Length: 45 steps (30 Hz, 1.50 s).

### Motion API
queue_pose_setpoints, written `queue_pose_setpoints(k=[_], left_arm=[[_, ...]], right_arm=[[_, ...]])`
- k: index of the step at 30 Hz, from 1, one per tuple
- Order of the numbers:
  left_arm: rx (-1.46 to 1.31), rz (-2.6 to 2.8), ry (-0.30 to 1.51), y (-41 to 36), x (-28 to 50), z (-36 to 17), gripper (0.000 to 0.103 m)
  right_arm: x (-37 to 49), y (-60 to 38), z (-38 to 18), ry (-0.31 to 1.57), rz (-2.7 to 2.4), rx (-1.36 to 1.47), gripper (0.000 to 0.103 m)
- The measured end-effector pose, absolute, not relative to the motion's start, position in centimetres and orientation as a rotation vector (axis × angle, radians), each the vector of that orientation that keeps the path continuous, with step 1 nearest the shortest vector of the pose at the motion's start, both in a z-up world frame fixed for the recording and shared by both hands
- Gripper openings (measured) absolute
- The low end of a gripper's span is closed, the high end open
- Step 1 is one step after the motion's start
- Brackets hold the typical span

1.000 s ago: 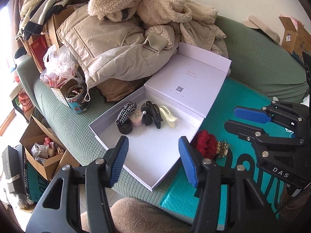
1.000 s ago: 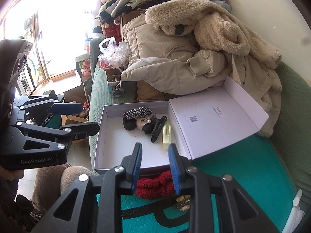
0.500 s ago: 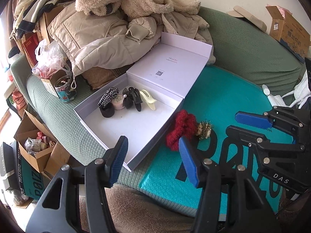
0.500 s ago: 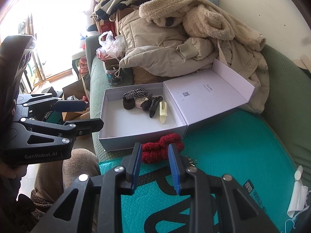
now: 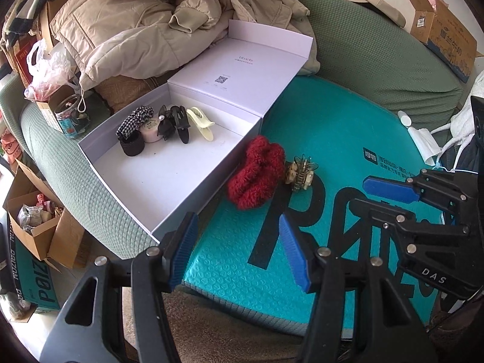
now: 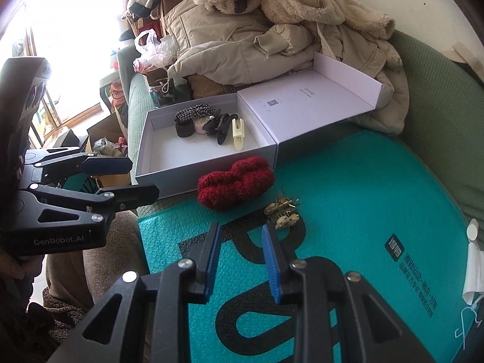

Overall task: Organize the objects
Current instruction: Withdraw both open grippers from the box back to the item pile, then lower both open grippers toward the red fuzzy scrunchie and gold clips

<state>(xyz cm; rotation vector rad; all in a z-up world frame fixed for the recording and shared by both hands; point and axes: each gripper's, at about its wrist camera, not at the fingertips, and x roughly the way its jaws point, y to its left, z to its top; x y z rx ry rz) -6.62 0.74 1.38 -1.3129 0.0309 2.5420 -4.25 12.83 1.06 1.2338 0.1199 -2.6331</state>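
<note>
1. Left gripper (image 5: 237, 230): jaws spread wide, empty, held above the front edge of the teal mat (image 5: 338, 139).
2. Right gripper (image 6: 240, 240): jaws parted, empty, over the mat's front part.
3. Red scrunchie (image 6: 236, 181): on the mat, touching the white box (image 6: 157, 178) wall.
4. Gold hair claw (image 6: 282, 210): on the mat just beside the scrunchie.
5. Box rear edge: checked scrunchie (image 5: 133, 121), black clips (image 5: 177, 121), cream clip (image 5: 201, 122).
</note>
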Motion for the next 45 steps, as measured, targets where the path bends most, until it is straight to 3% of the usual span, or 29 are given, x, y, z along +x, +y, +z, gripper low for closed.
queue_pose_setpoints(k=[10, 11, 13, 15, 35, 38, 40, 42, 45], left_arm=[[-1.37, 2.479, 0.05, 2.6, -10.4, -2.6, 0.054], [-1.374, 2.473, 0.055, 2.8, -10.8, -2.9, 0.054], [-1.389, 2.46, 0.065, 3.2, -11.6, -3.6, 0.054], [-1.408, 2.45, 0.072, 3.6, -12.5, -4.3, 0.054], [-1.417, 2.368, 0.065, 4.8, -16.6, -7.6, 0.053], [-1.409, 2.37, 0.077, 4.9, -16.6, -7.6, 0.046], [-1.405, 2.368, 0.091, 5.0, -16.4, -7.7, 0.042], [-1.391, 2.362, 0.097, 5.1, -16.2, -7.7, 0.035], [-1.385, 2.345, 0.111, 5.6, -15.8, -7.7, 0.034]], right_arm=[[-6.7, 14.9, -2.9, 0.068, -2.61, 1.333, 0.028], [-7.0, 15.1, -3.2, 0.064, -2.607, 1.337, 0.032], [-7.6, 15.5, -3.8, 0.053, -2.608, 1.347, 0.057], [-8.3, 15.8, -4.3, 0.045, -2.611, 1.354, 0.064], [-13.9, 16.9, -8.3, -0.035, -2.53, 1.359, 0.064], [-14.2, 16.8, -8.6, -0.047, -2.523, 1.353, 0.064], [-14.2, 16.8, -8.6, -0.038, -2.53, 1.345, 0.056], [-14.2, 16.7, -8.7, -0.021, -2.544, 1.335, 0.054], [-14.0, 16.7, -8.6, -0.021, -2.547, 1.32, 0.054]])
